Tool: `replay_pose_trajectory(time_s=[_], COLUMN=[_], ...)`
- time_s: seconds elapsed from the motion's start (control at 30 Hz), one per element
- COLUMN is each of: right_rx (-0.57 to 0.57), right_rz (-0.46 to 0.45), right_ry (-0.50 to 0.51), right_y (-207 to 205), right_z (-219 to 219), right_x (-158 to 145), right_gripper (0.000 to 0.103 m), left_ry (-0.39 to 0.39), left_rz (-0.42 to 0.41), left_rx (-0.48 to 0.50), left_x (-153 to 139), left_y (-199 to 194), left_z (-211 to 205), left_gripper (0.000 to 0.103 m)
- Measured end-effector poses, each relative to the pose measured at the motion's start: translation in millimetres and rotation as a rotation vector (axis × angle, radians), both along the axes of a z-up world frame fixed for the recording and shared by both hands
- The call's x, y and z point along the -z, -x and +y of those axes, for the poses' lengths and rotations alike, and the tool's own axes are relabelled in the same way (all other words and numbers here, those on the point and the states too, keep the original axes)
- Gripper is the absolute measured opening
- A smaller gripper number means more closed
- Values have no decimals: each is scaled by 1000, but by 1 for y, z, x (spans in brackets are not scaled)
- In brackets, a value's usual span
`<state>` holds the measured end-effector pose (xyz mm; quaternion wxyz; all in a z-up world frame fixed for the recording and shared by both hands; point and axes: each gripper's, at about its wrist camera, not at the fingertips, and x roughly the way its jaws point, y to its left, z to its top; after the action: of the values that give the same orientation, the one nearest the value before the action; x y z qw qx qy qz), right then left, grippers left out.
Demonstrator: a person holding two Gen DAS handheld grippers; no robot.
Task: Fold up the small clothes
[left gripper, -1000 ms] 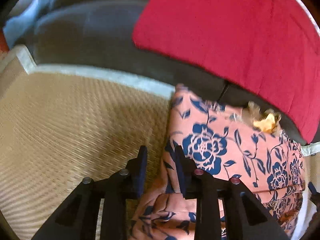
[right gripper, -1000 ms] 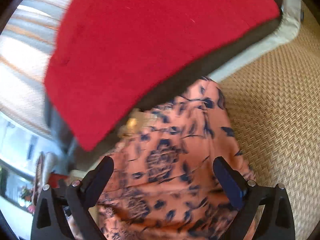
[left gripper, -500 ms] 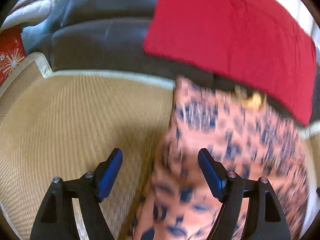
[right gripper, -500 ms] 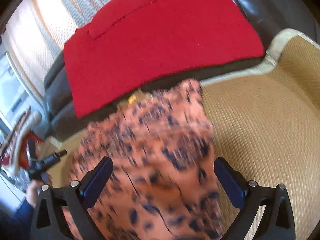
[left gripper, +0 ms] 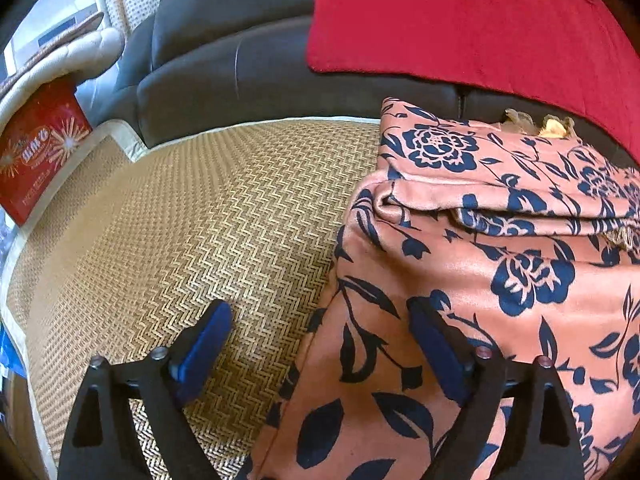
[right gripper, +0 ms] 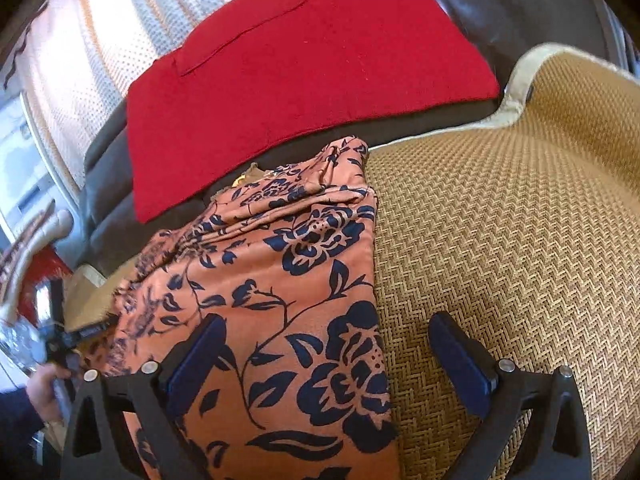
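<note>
Currently, left wrist view: my left gripper, jaws just opened wide, grips nothing; the floral garment lies folded from 12 to 5 o'clock, its edge between the jaws. Woven mat bare toward 9 o'clock; a red box at 10.

Right wrist view: my right gripper spread apart, empty; garment underneath toward 11 o'clock, mat bare at 2, red cloth at 12.

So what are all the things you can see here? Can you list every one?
floral cloth: one, salmon-orange with navy flowers, partly folded on the mat, far end against the sofa
woven mat: one, tan with a pale border, under the cloth
red cloth: one, red, spread on the sofa
sofa: one, dark grey, behind the mat
red box: one, red with gold bursts, beside the mat
left hand-held gripper: one, black with blue pads, open over the cloth's edge
right hand-held gripper: one, black with blue pads, open over the cloth's other edge
</note>
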<state>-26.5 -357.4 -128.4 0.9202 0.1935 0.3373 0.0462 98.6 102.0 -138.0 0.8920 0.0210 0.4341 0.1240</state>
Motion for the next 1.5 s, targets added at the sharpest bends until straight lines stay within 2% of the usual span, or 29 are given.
replay_pose_trajectory(time_s=[0.23, 0.67, 0.8, 0.83, 0.9, 1.0, 1.07, 1.17, 1.2, 1.27, 1.37, 1.43, 1.5], right_rx=[18, 19, 18, 18, 15, 7, 6, -14, -32, -75, -179, -240, -262], right_rz=[-10, -19, -28, -29, -26, 46, 129, 200, 244, 321, 384, 407, 421], right_ry=[50, 67, 40, 29, -7, -120, -226, -249, -278, -336, -375, -368, -316], right_y=[-3, -4, -3, -2, -2, 0, 5, 25, 33, 52, 69, 74, 73], right_z=[6, 7, 3, 2, -4, -22, -43, -71, -81, -92, -82, -68, -54], right_x=[1, 2, 2, 1, 0, -10, -20, -29, -27, -20, -14, -11, -9], right_gripper=[102, 102, 102, 102, 102, 102, 102, 102, 102, 102, 102, 102, 103], left_ry=[6, 13, 34, 47, 94, 228, 325, 438, 455, 439, 432, 431, 424], left_rz=[-11, -7, 25, 52, 46, -27, -10, 22, 37, 71, 129, 148, 160], left_rx=[15, 27, 42, 35, 5, -37, -57, -49, -25, 42, 119, 147, 149], left_x=[9, 18, 14, 10, -3, -24, -25, -21, -20, -19, -13, -7, -3], left_y=[0, -13, -16, -12, 3, 48, 79, 113, 122, 136, 143, 146, 147], left_z=[12, 6, 9, 11, 20, 44, 63, 79, 78, 70, 56, 50, 47], left_gripper=[102, 103, 103, 103, 103, 103, 103, 103, 103, 103, 103, 103, 103])
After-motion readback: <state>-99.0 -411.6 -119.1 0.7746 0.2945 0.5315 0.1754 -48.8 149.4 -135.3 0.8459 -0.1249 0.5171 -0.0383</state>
